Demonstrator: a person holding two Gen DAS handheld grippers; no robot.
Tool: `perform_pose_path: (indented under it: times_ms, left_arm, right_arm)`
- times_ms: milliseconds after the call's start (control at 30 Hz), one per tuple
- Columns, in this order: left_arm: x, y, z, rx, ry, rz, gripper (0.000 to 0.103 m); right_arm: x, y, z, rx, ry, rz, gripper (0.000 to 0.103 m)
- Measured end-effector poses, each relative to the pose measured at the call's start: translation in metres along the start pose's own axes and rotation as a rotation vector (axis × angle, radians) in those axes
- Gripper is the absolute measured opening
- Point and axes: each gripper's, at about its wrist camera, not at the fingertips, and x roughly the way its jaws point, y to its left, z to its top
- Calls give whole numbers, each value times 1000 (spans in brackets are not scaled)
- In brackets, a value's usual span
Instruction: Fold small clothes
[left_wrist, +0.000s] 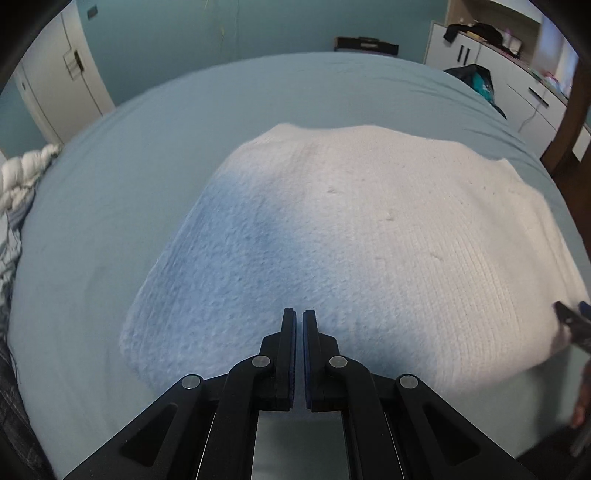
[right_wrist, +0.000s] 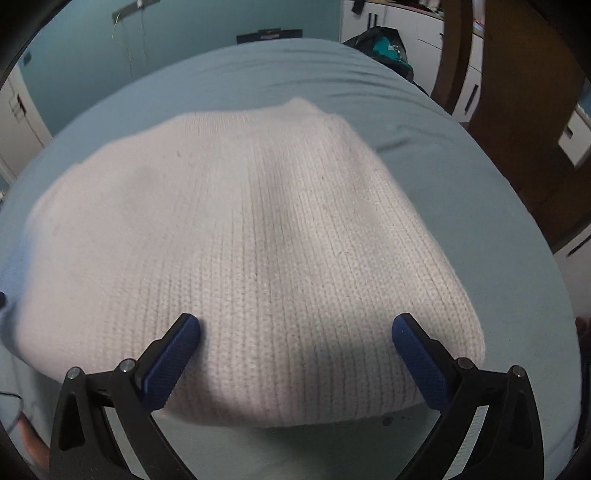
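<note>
**pixelmoth:** Left wrist view, quick count: one white knit garment (left_wrist: 351, 236) spread flat on one bed with a pale blue sheet (left_wrist: 110, 155). Two grippers in total, the left gripper (left_wrist: 299, 314) front and centre, and a sliver of the right gripper (left_wrist: 570, 315) at the garment's right edge. Off to the left of the bed there's a bunched white quilted thing (left_wrist: 26, 173), and one dark pile of stuff (left_wrist: 476, 79) past the far right corner.

**tin_otter:** What's the knit like?

**pixelmoth:** Chunky and ribbed, with fuzzy little pills on it. Rounded rectangle shape, looks folded over since the near edge is thick. Sheet is smooth with a few soft creases.

**tin_otter:** And the fingers?

**pixelmoth:** Left ones are pressed nearly together, just a thin slit between the blue pads, nothing between them. The tips sit over the near edge of the garment; can't tell if they actually touch it. In the right wrist view the right gripper (right_wrist: 295, 326) is spread wide, black fingers (right_wrist: 173, 354) with textured blue pads, straddling the garment's (right_wrist: 240, 229) near edge, gripping nothing.
</note>
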Motion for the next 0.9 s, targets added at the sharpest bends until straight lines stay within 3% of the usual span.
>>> perform_pose_path:
  times_ms: [100, 200, 333, 367, 467, 567, 667, 767, 900]
  left_arm:
    - [0, 12, -3, -15, 21, 30, 2]
    - [6, 17, -6, -33, 42, 72, 2]
    - [24, 22, -5, -46, 74, 96, 2]
    - [30, 23, -5, -49, 83, 97, 2]
    - [36, 15, -6, 8, 60, 144, 2]
    - [26, 0, -7, 94, 9, 213, 2]
    - [-2, -2, -8, 105, -72, 172, 2]
    - [-27, 13, -11, 19, -123, 72, 2]
    - [-39, 33, -25, -55, -96, 23, 2]
  right_arm:
    - [4, 6, -6, -43, 23, -44, 102]
    - [-9, -1, -7, 1, 15, -28, 102]
    - [-49, -21, -12, 125, -102, 110, 102]
    - [-48, -23, -13, 140, -91, 111, 102]
    - [-10, -24, -19, 150, 82, 55, 102]
    - [-18, -16, -17, 124, 26, 23, 102]
    - [-32, -7, -23, 80, -8, 13, 102]
    - [-58, -11, -31, 106, -66, 55, 102]
    - [-80, -27, -43, 248, -86, 175, 102]
